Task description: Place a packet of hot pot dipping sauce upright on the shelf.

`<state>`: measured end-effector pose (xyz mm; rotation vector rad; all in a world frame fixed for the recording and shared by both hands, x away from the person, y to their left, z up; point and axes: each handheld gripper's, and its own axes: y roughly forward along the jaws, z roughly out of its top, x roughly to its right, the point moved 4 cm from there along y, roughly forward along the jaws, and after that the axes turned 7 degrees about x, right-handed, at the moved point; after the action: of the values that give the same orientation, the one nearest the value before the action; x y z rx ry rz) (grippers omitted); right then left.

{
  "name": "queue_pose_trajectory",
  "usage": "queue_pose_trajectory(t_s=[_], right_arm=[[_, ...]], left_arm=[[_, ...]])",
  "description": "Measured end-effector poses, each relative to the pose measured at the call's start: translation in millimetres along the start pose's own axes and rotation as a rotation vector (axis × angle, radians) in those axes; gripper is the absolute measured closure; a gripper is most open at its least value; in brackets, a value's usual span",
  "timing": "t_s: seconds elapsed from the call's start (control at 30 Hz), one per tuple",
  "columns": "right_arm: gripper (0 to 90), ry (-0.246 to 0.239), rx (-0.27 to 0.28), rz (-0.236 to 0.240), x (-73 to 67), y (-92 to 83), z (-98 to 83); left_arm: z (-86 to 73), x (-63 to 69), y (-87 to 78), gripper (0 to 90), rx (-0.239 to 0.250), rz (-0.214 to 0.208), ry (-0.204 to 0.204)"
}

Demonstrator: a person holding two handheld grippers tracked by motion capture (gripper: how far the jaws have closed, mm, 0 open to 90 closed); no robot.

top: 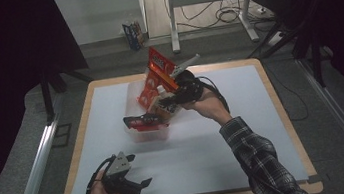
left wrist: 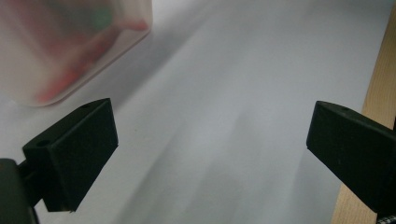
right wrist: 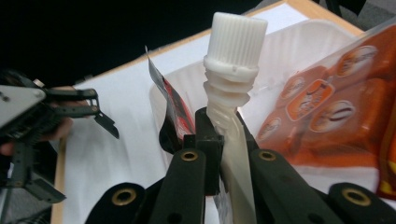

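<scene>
While the right gripper [right wrist: 219, 140] pinches a white-capped pouch [right wrist: 232, 84] just above the bin [top: 149, 130] at frame centre, setting it down remains; the left gripper [top: 138, 184] rests wide open, lower left.

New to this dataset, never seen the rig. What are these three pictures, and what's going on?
No robot here: a person holds a two-jaw gripper in each hand. The high view looks down on the table from above the person's side. The other two pictures come from cameras riding on each gripper, looking along its black jaws.

On the table stands a translucent plastic bin with orange snack packets and a dark red packet sticking out of it.

The right gripper is shut on a white spouted pouch, pinched just under its ribbed white cap, above the bin.

The left gripper rests near the table's front edge, jaws wide open with nothing between them.
</scene>
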<state>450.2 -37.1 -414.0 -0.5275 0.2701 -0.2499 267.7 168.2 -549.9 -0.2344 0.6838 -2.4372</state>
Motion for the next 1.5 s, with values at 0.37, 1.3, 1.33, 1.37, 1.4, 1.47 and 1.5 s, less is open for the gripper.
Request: queue_pose_trajectory(t_s=[0.37, 1.3, 1.33, 1.37, 1.4, 1.47, 1.5], right_arm=[[62.4, 0.006, -0.006, -0.014, 3.8, 5.3, -12.8], [40.5, 0.002, 0.026, -0.132, 19.5, -37.4, -59.8], [40.2, 0.005, 0.025, -0.129, 20.8, -35.6, -63.1], [40.0, 0.014, 0.024, -0.128, 21.8, -33.1, -66.2], [40.0, 0.013, 0.019, -0.125, 23.8, -29.6, -70.0], [40.0, 0.017, 0.009, -0.121, 27.0, -23.2, -76.0], [40.2, 0.015, 0.006, -0.121, 28.4, -21.3, -77.9]], left_arm=[[-0.3, 0.3, -0.1, 1.9, -0.002, -0.002, 0.005], [-0.4, 1.2, 1.2, 1.9, -0.008, -0.005, 0.009], [-0.4, 1.3, 1.3, 1.9, -0.008, -0.004, 0.009], [-0.5, 1.3, 1.3, 1.9, -0.010, -0.004, 0.010], [-0.5, 1.3, 1.2, 1.9, -0.010, -0.004, 0.009], [-0.5, 1.3, 1.0, 1.9, -0.010, -0.005, 0.010], [-0.5, 1.2, 0.9, 1.9, -0.010, -0.005, 0.010]])
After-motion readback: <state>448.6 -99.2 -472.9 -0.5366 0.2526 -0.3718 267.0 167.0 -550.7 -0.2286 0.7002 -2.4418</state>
